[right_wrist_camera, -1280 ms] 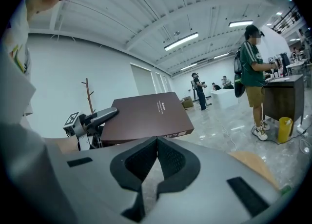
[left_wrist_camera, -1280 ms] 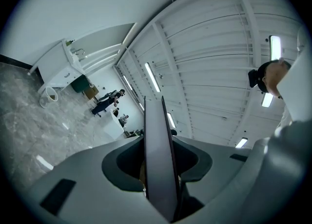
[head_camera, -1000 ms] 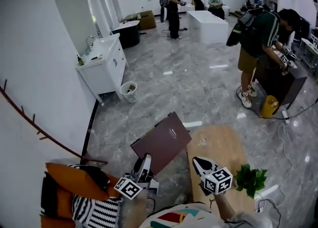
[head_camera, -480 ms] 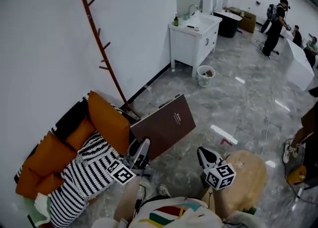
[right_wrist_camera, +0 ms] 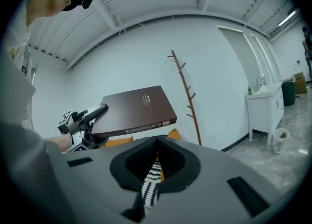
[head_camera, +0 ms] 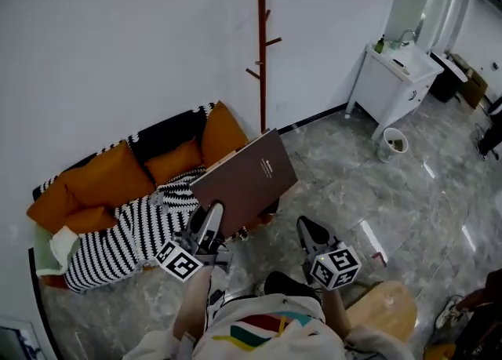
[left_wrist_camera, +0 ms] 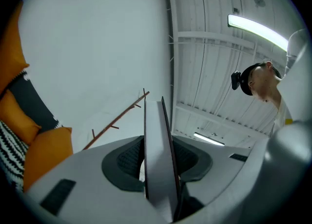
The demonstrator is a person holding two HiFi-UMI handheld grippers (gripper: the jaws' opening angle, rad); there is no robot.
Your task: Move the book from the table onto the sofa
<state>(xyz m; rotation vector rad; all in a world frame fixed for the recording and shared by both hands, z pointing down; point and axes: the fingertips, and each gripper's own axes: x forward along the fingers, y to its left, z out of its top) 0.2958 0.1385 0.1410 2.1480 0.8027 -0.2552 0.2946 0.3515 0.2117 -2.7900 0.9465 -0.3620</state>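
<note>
Book [head_camera: 245, 182], pinched at one edge by the left gripper [head_camera: 209, 217], could tilt and slip short of the sofa [head_camera: 166, 134]; right gripper [head_camera: 308, 230] pressed together, empty.

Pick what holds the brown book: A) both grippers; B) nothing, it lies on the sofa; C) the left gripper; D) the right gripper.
C: the left gripper clamps the book by its edge in the air, while the right gripper stands apart from it, empty.

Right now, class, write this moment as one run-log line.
book: tilted, in the air by sofa, not yet set down | left gripper: shut on book | right gripper: shut, empty
</note>
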